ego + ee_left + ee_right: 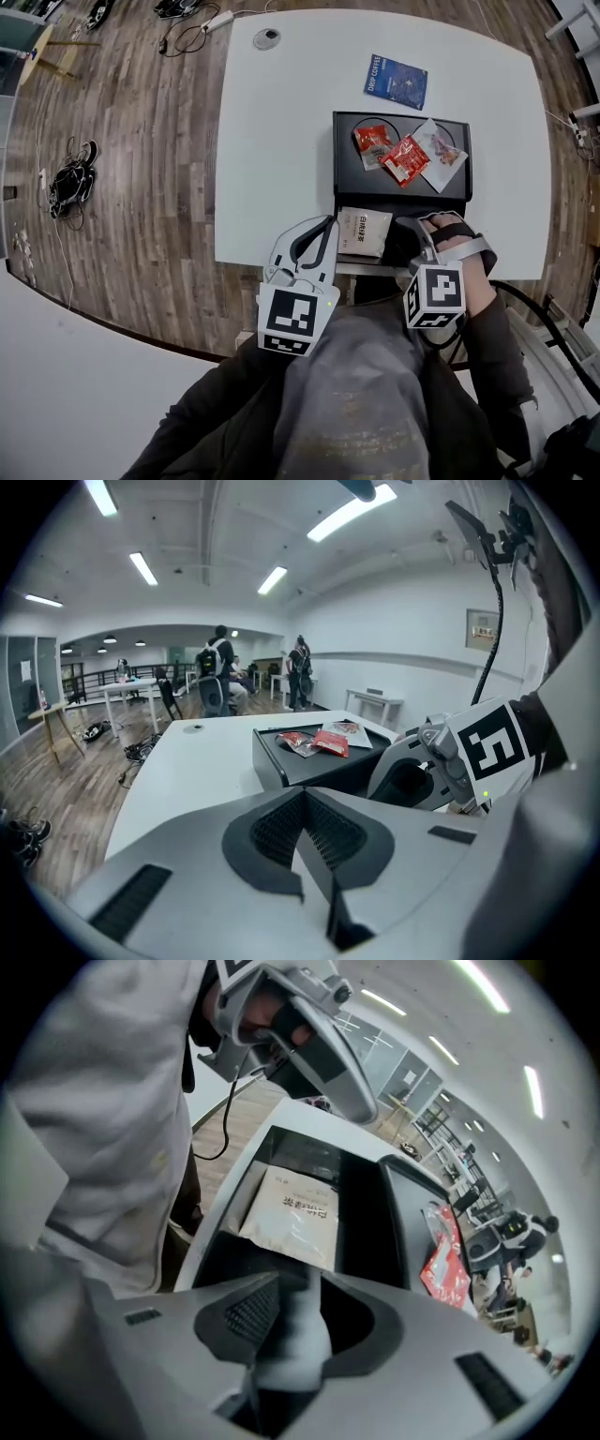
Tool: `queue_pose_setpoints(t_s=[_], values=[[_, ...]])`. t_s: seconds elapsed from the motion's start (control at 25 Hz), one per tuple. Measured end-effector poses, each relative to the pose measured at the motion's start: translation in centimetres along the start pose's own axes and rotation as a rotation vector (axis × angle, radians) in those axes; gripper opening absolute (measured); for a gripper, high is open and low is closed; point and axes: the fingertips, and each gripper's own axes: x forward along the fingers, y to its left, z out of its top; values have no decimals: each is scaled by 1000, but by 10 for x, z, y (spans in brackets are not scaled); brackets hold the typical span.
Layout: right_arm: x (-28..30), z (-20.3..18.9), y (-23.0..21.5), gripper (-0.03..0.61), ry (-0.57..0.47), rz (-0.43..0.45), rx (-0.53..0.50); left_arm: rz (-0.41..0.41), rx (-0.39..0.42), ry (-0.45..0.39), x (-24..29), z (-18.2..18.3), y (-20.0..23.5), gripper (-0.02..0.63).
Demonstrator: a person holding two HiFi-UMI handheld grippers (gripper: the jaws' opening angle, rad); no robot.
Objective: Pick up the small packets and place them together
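Note:
Two red packets point(405, 159) point(372, 145) and a clear-white packet point(442, 150) lie together on top of a black box point(352, 127). They also show in the left gripper view as red packets point(330, 743) on the box point(281, 766). A beige packet point(363, 232) with printed characters lies flat on a lower black ledge at the box's near side, seen as the beige packet point(291, 1213) below my right jaws. My right gripper point(424, 232) point(300, 1283) points steeply down just right of it, shut on a pale packet seen edge-on. My left gripper point(323, 230) point(305, 794) hovers left of the beige packet, shut and empty.
A blue coffee box point(395, 81) lies on the white table point(281, 141) behind the black box, and a round cable port point(266, 38) sits at the far left corner. Shoes and cables lie on the wooden floor at left. People stand far off in the room point(220, 667).

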Motion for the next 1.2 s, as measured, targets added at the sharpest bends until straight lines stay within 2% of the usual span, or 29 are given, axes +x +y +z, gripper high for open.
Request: queue_pose_setpoints(t_s=[0.28,0.52,0.68,0.84,1.0,1.12,1.2], values=[[4,3,-1,152,0,42,-99,42,-43,7,-3,-7,12,3],[3,10,-5,158,-19,30,-128,60,-62,8,-4,-10,18,3],[8,14,-2,158,-6,55,-166,71,-71,8,-5,-11,21,3],[8,15,-5,187,-26,36,-184,73,-79,10,-5,-14,22,3],[9,22,-11,189,-61,-19,-174,78,-87,11,-5,-15,25,3],[11,23,-13,189,-62,-6,-187,82,-91,12,-5,-16,27,3],[8,30,-17,189,-99,-29,-183,84,-93,14,-5,-17,28,3]])
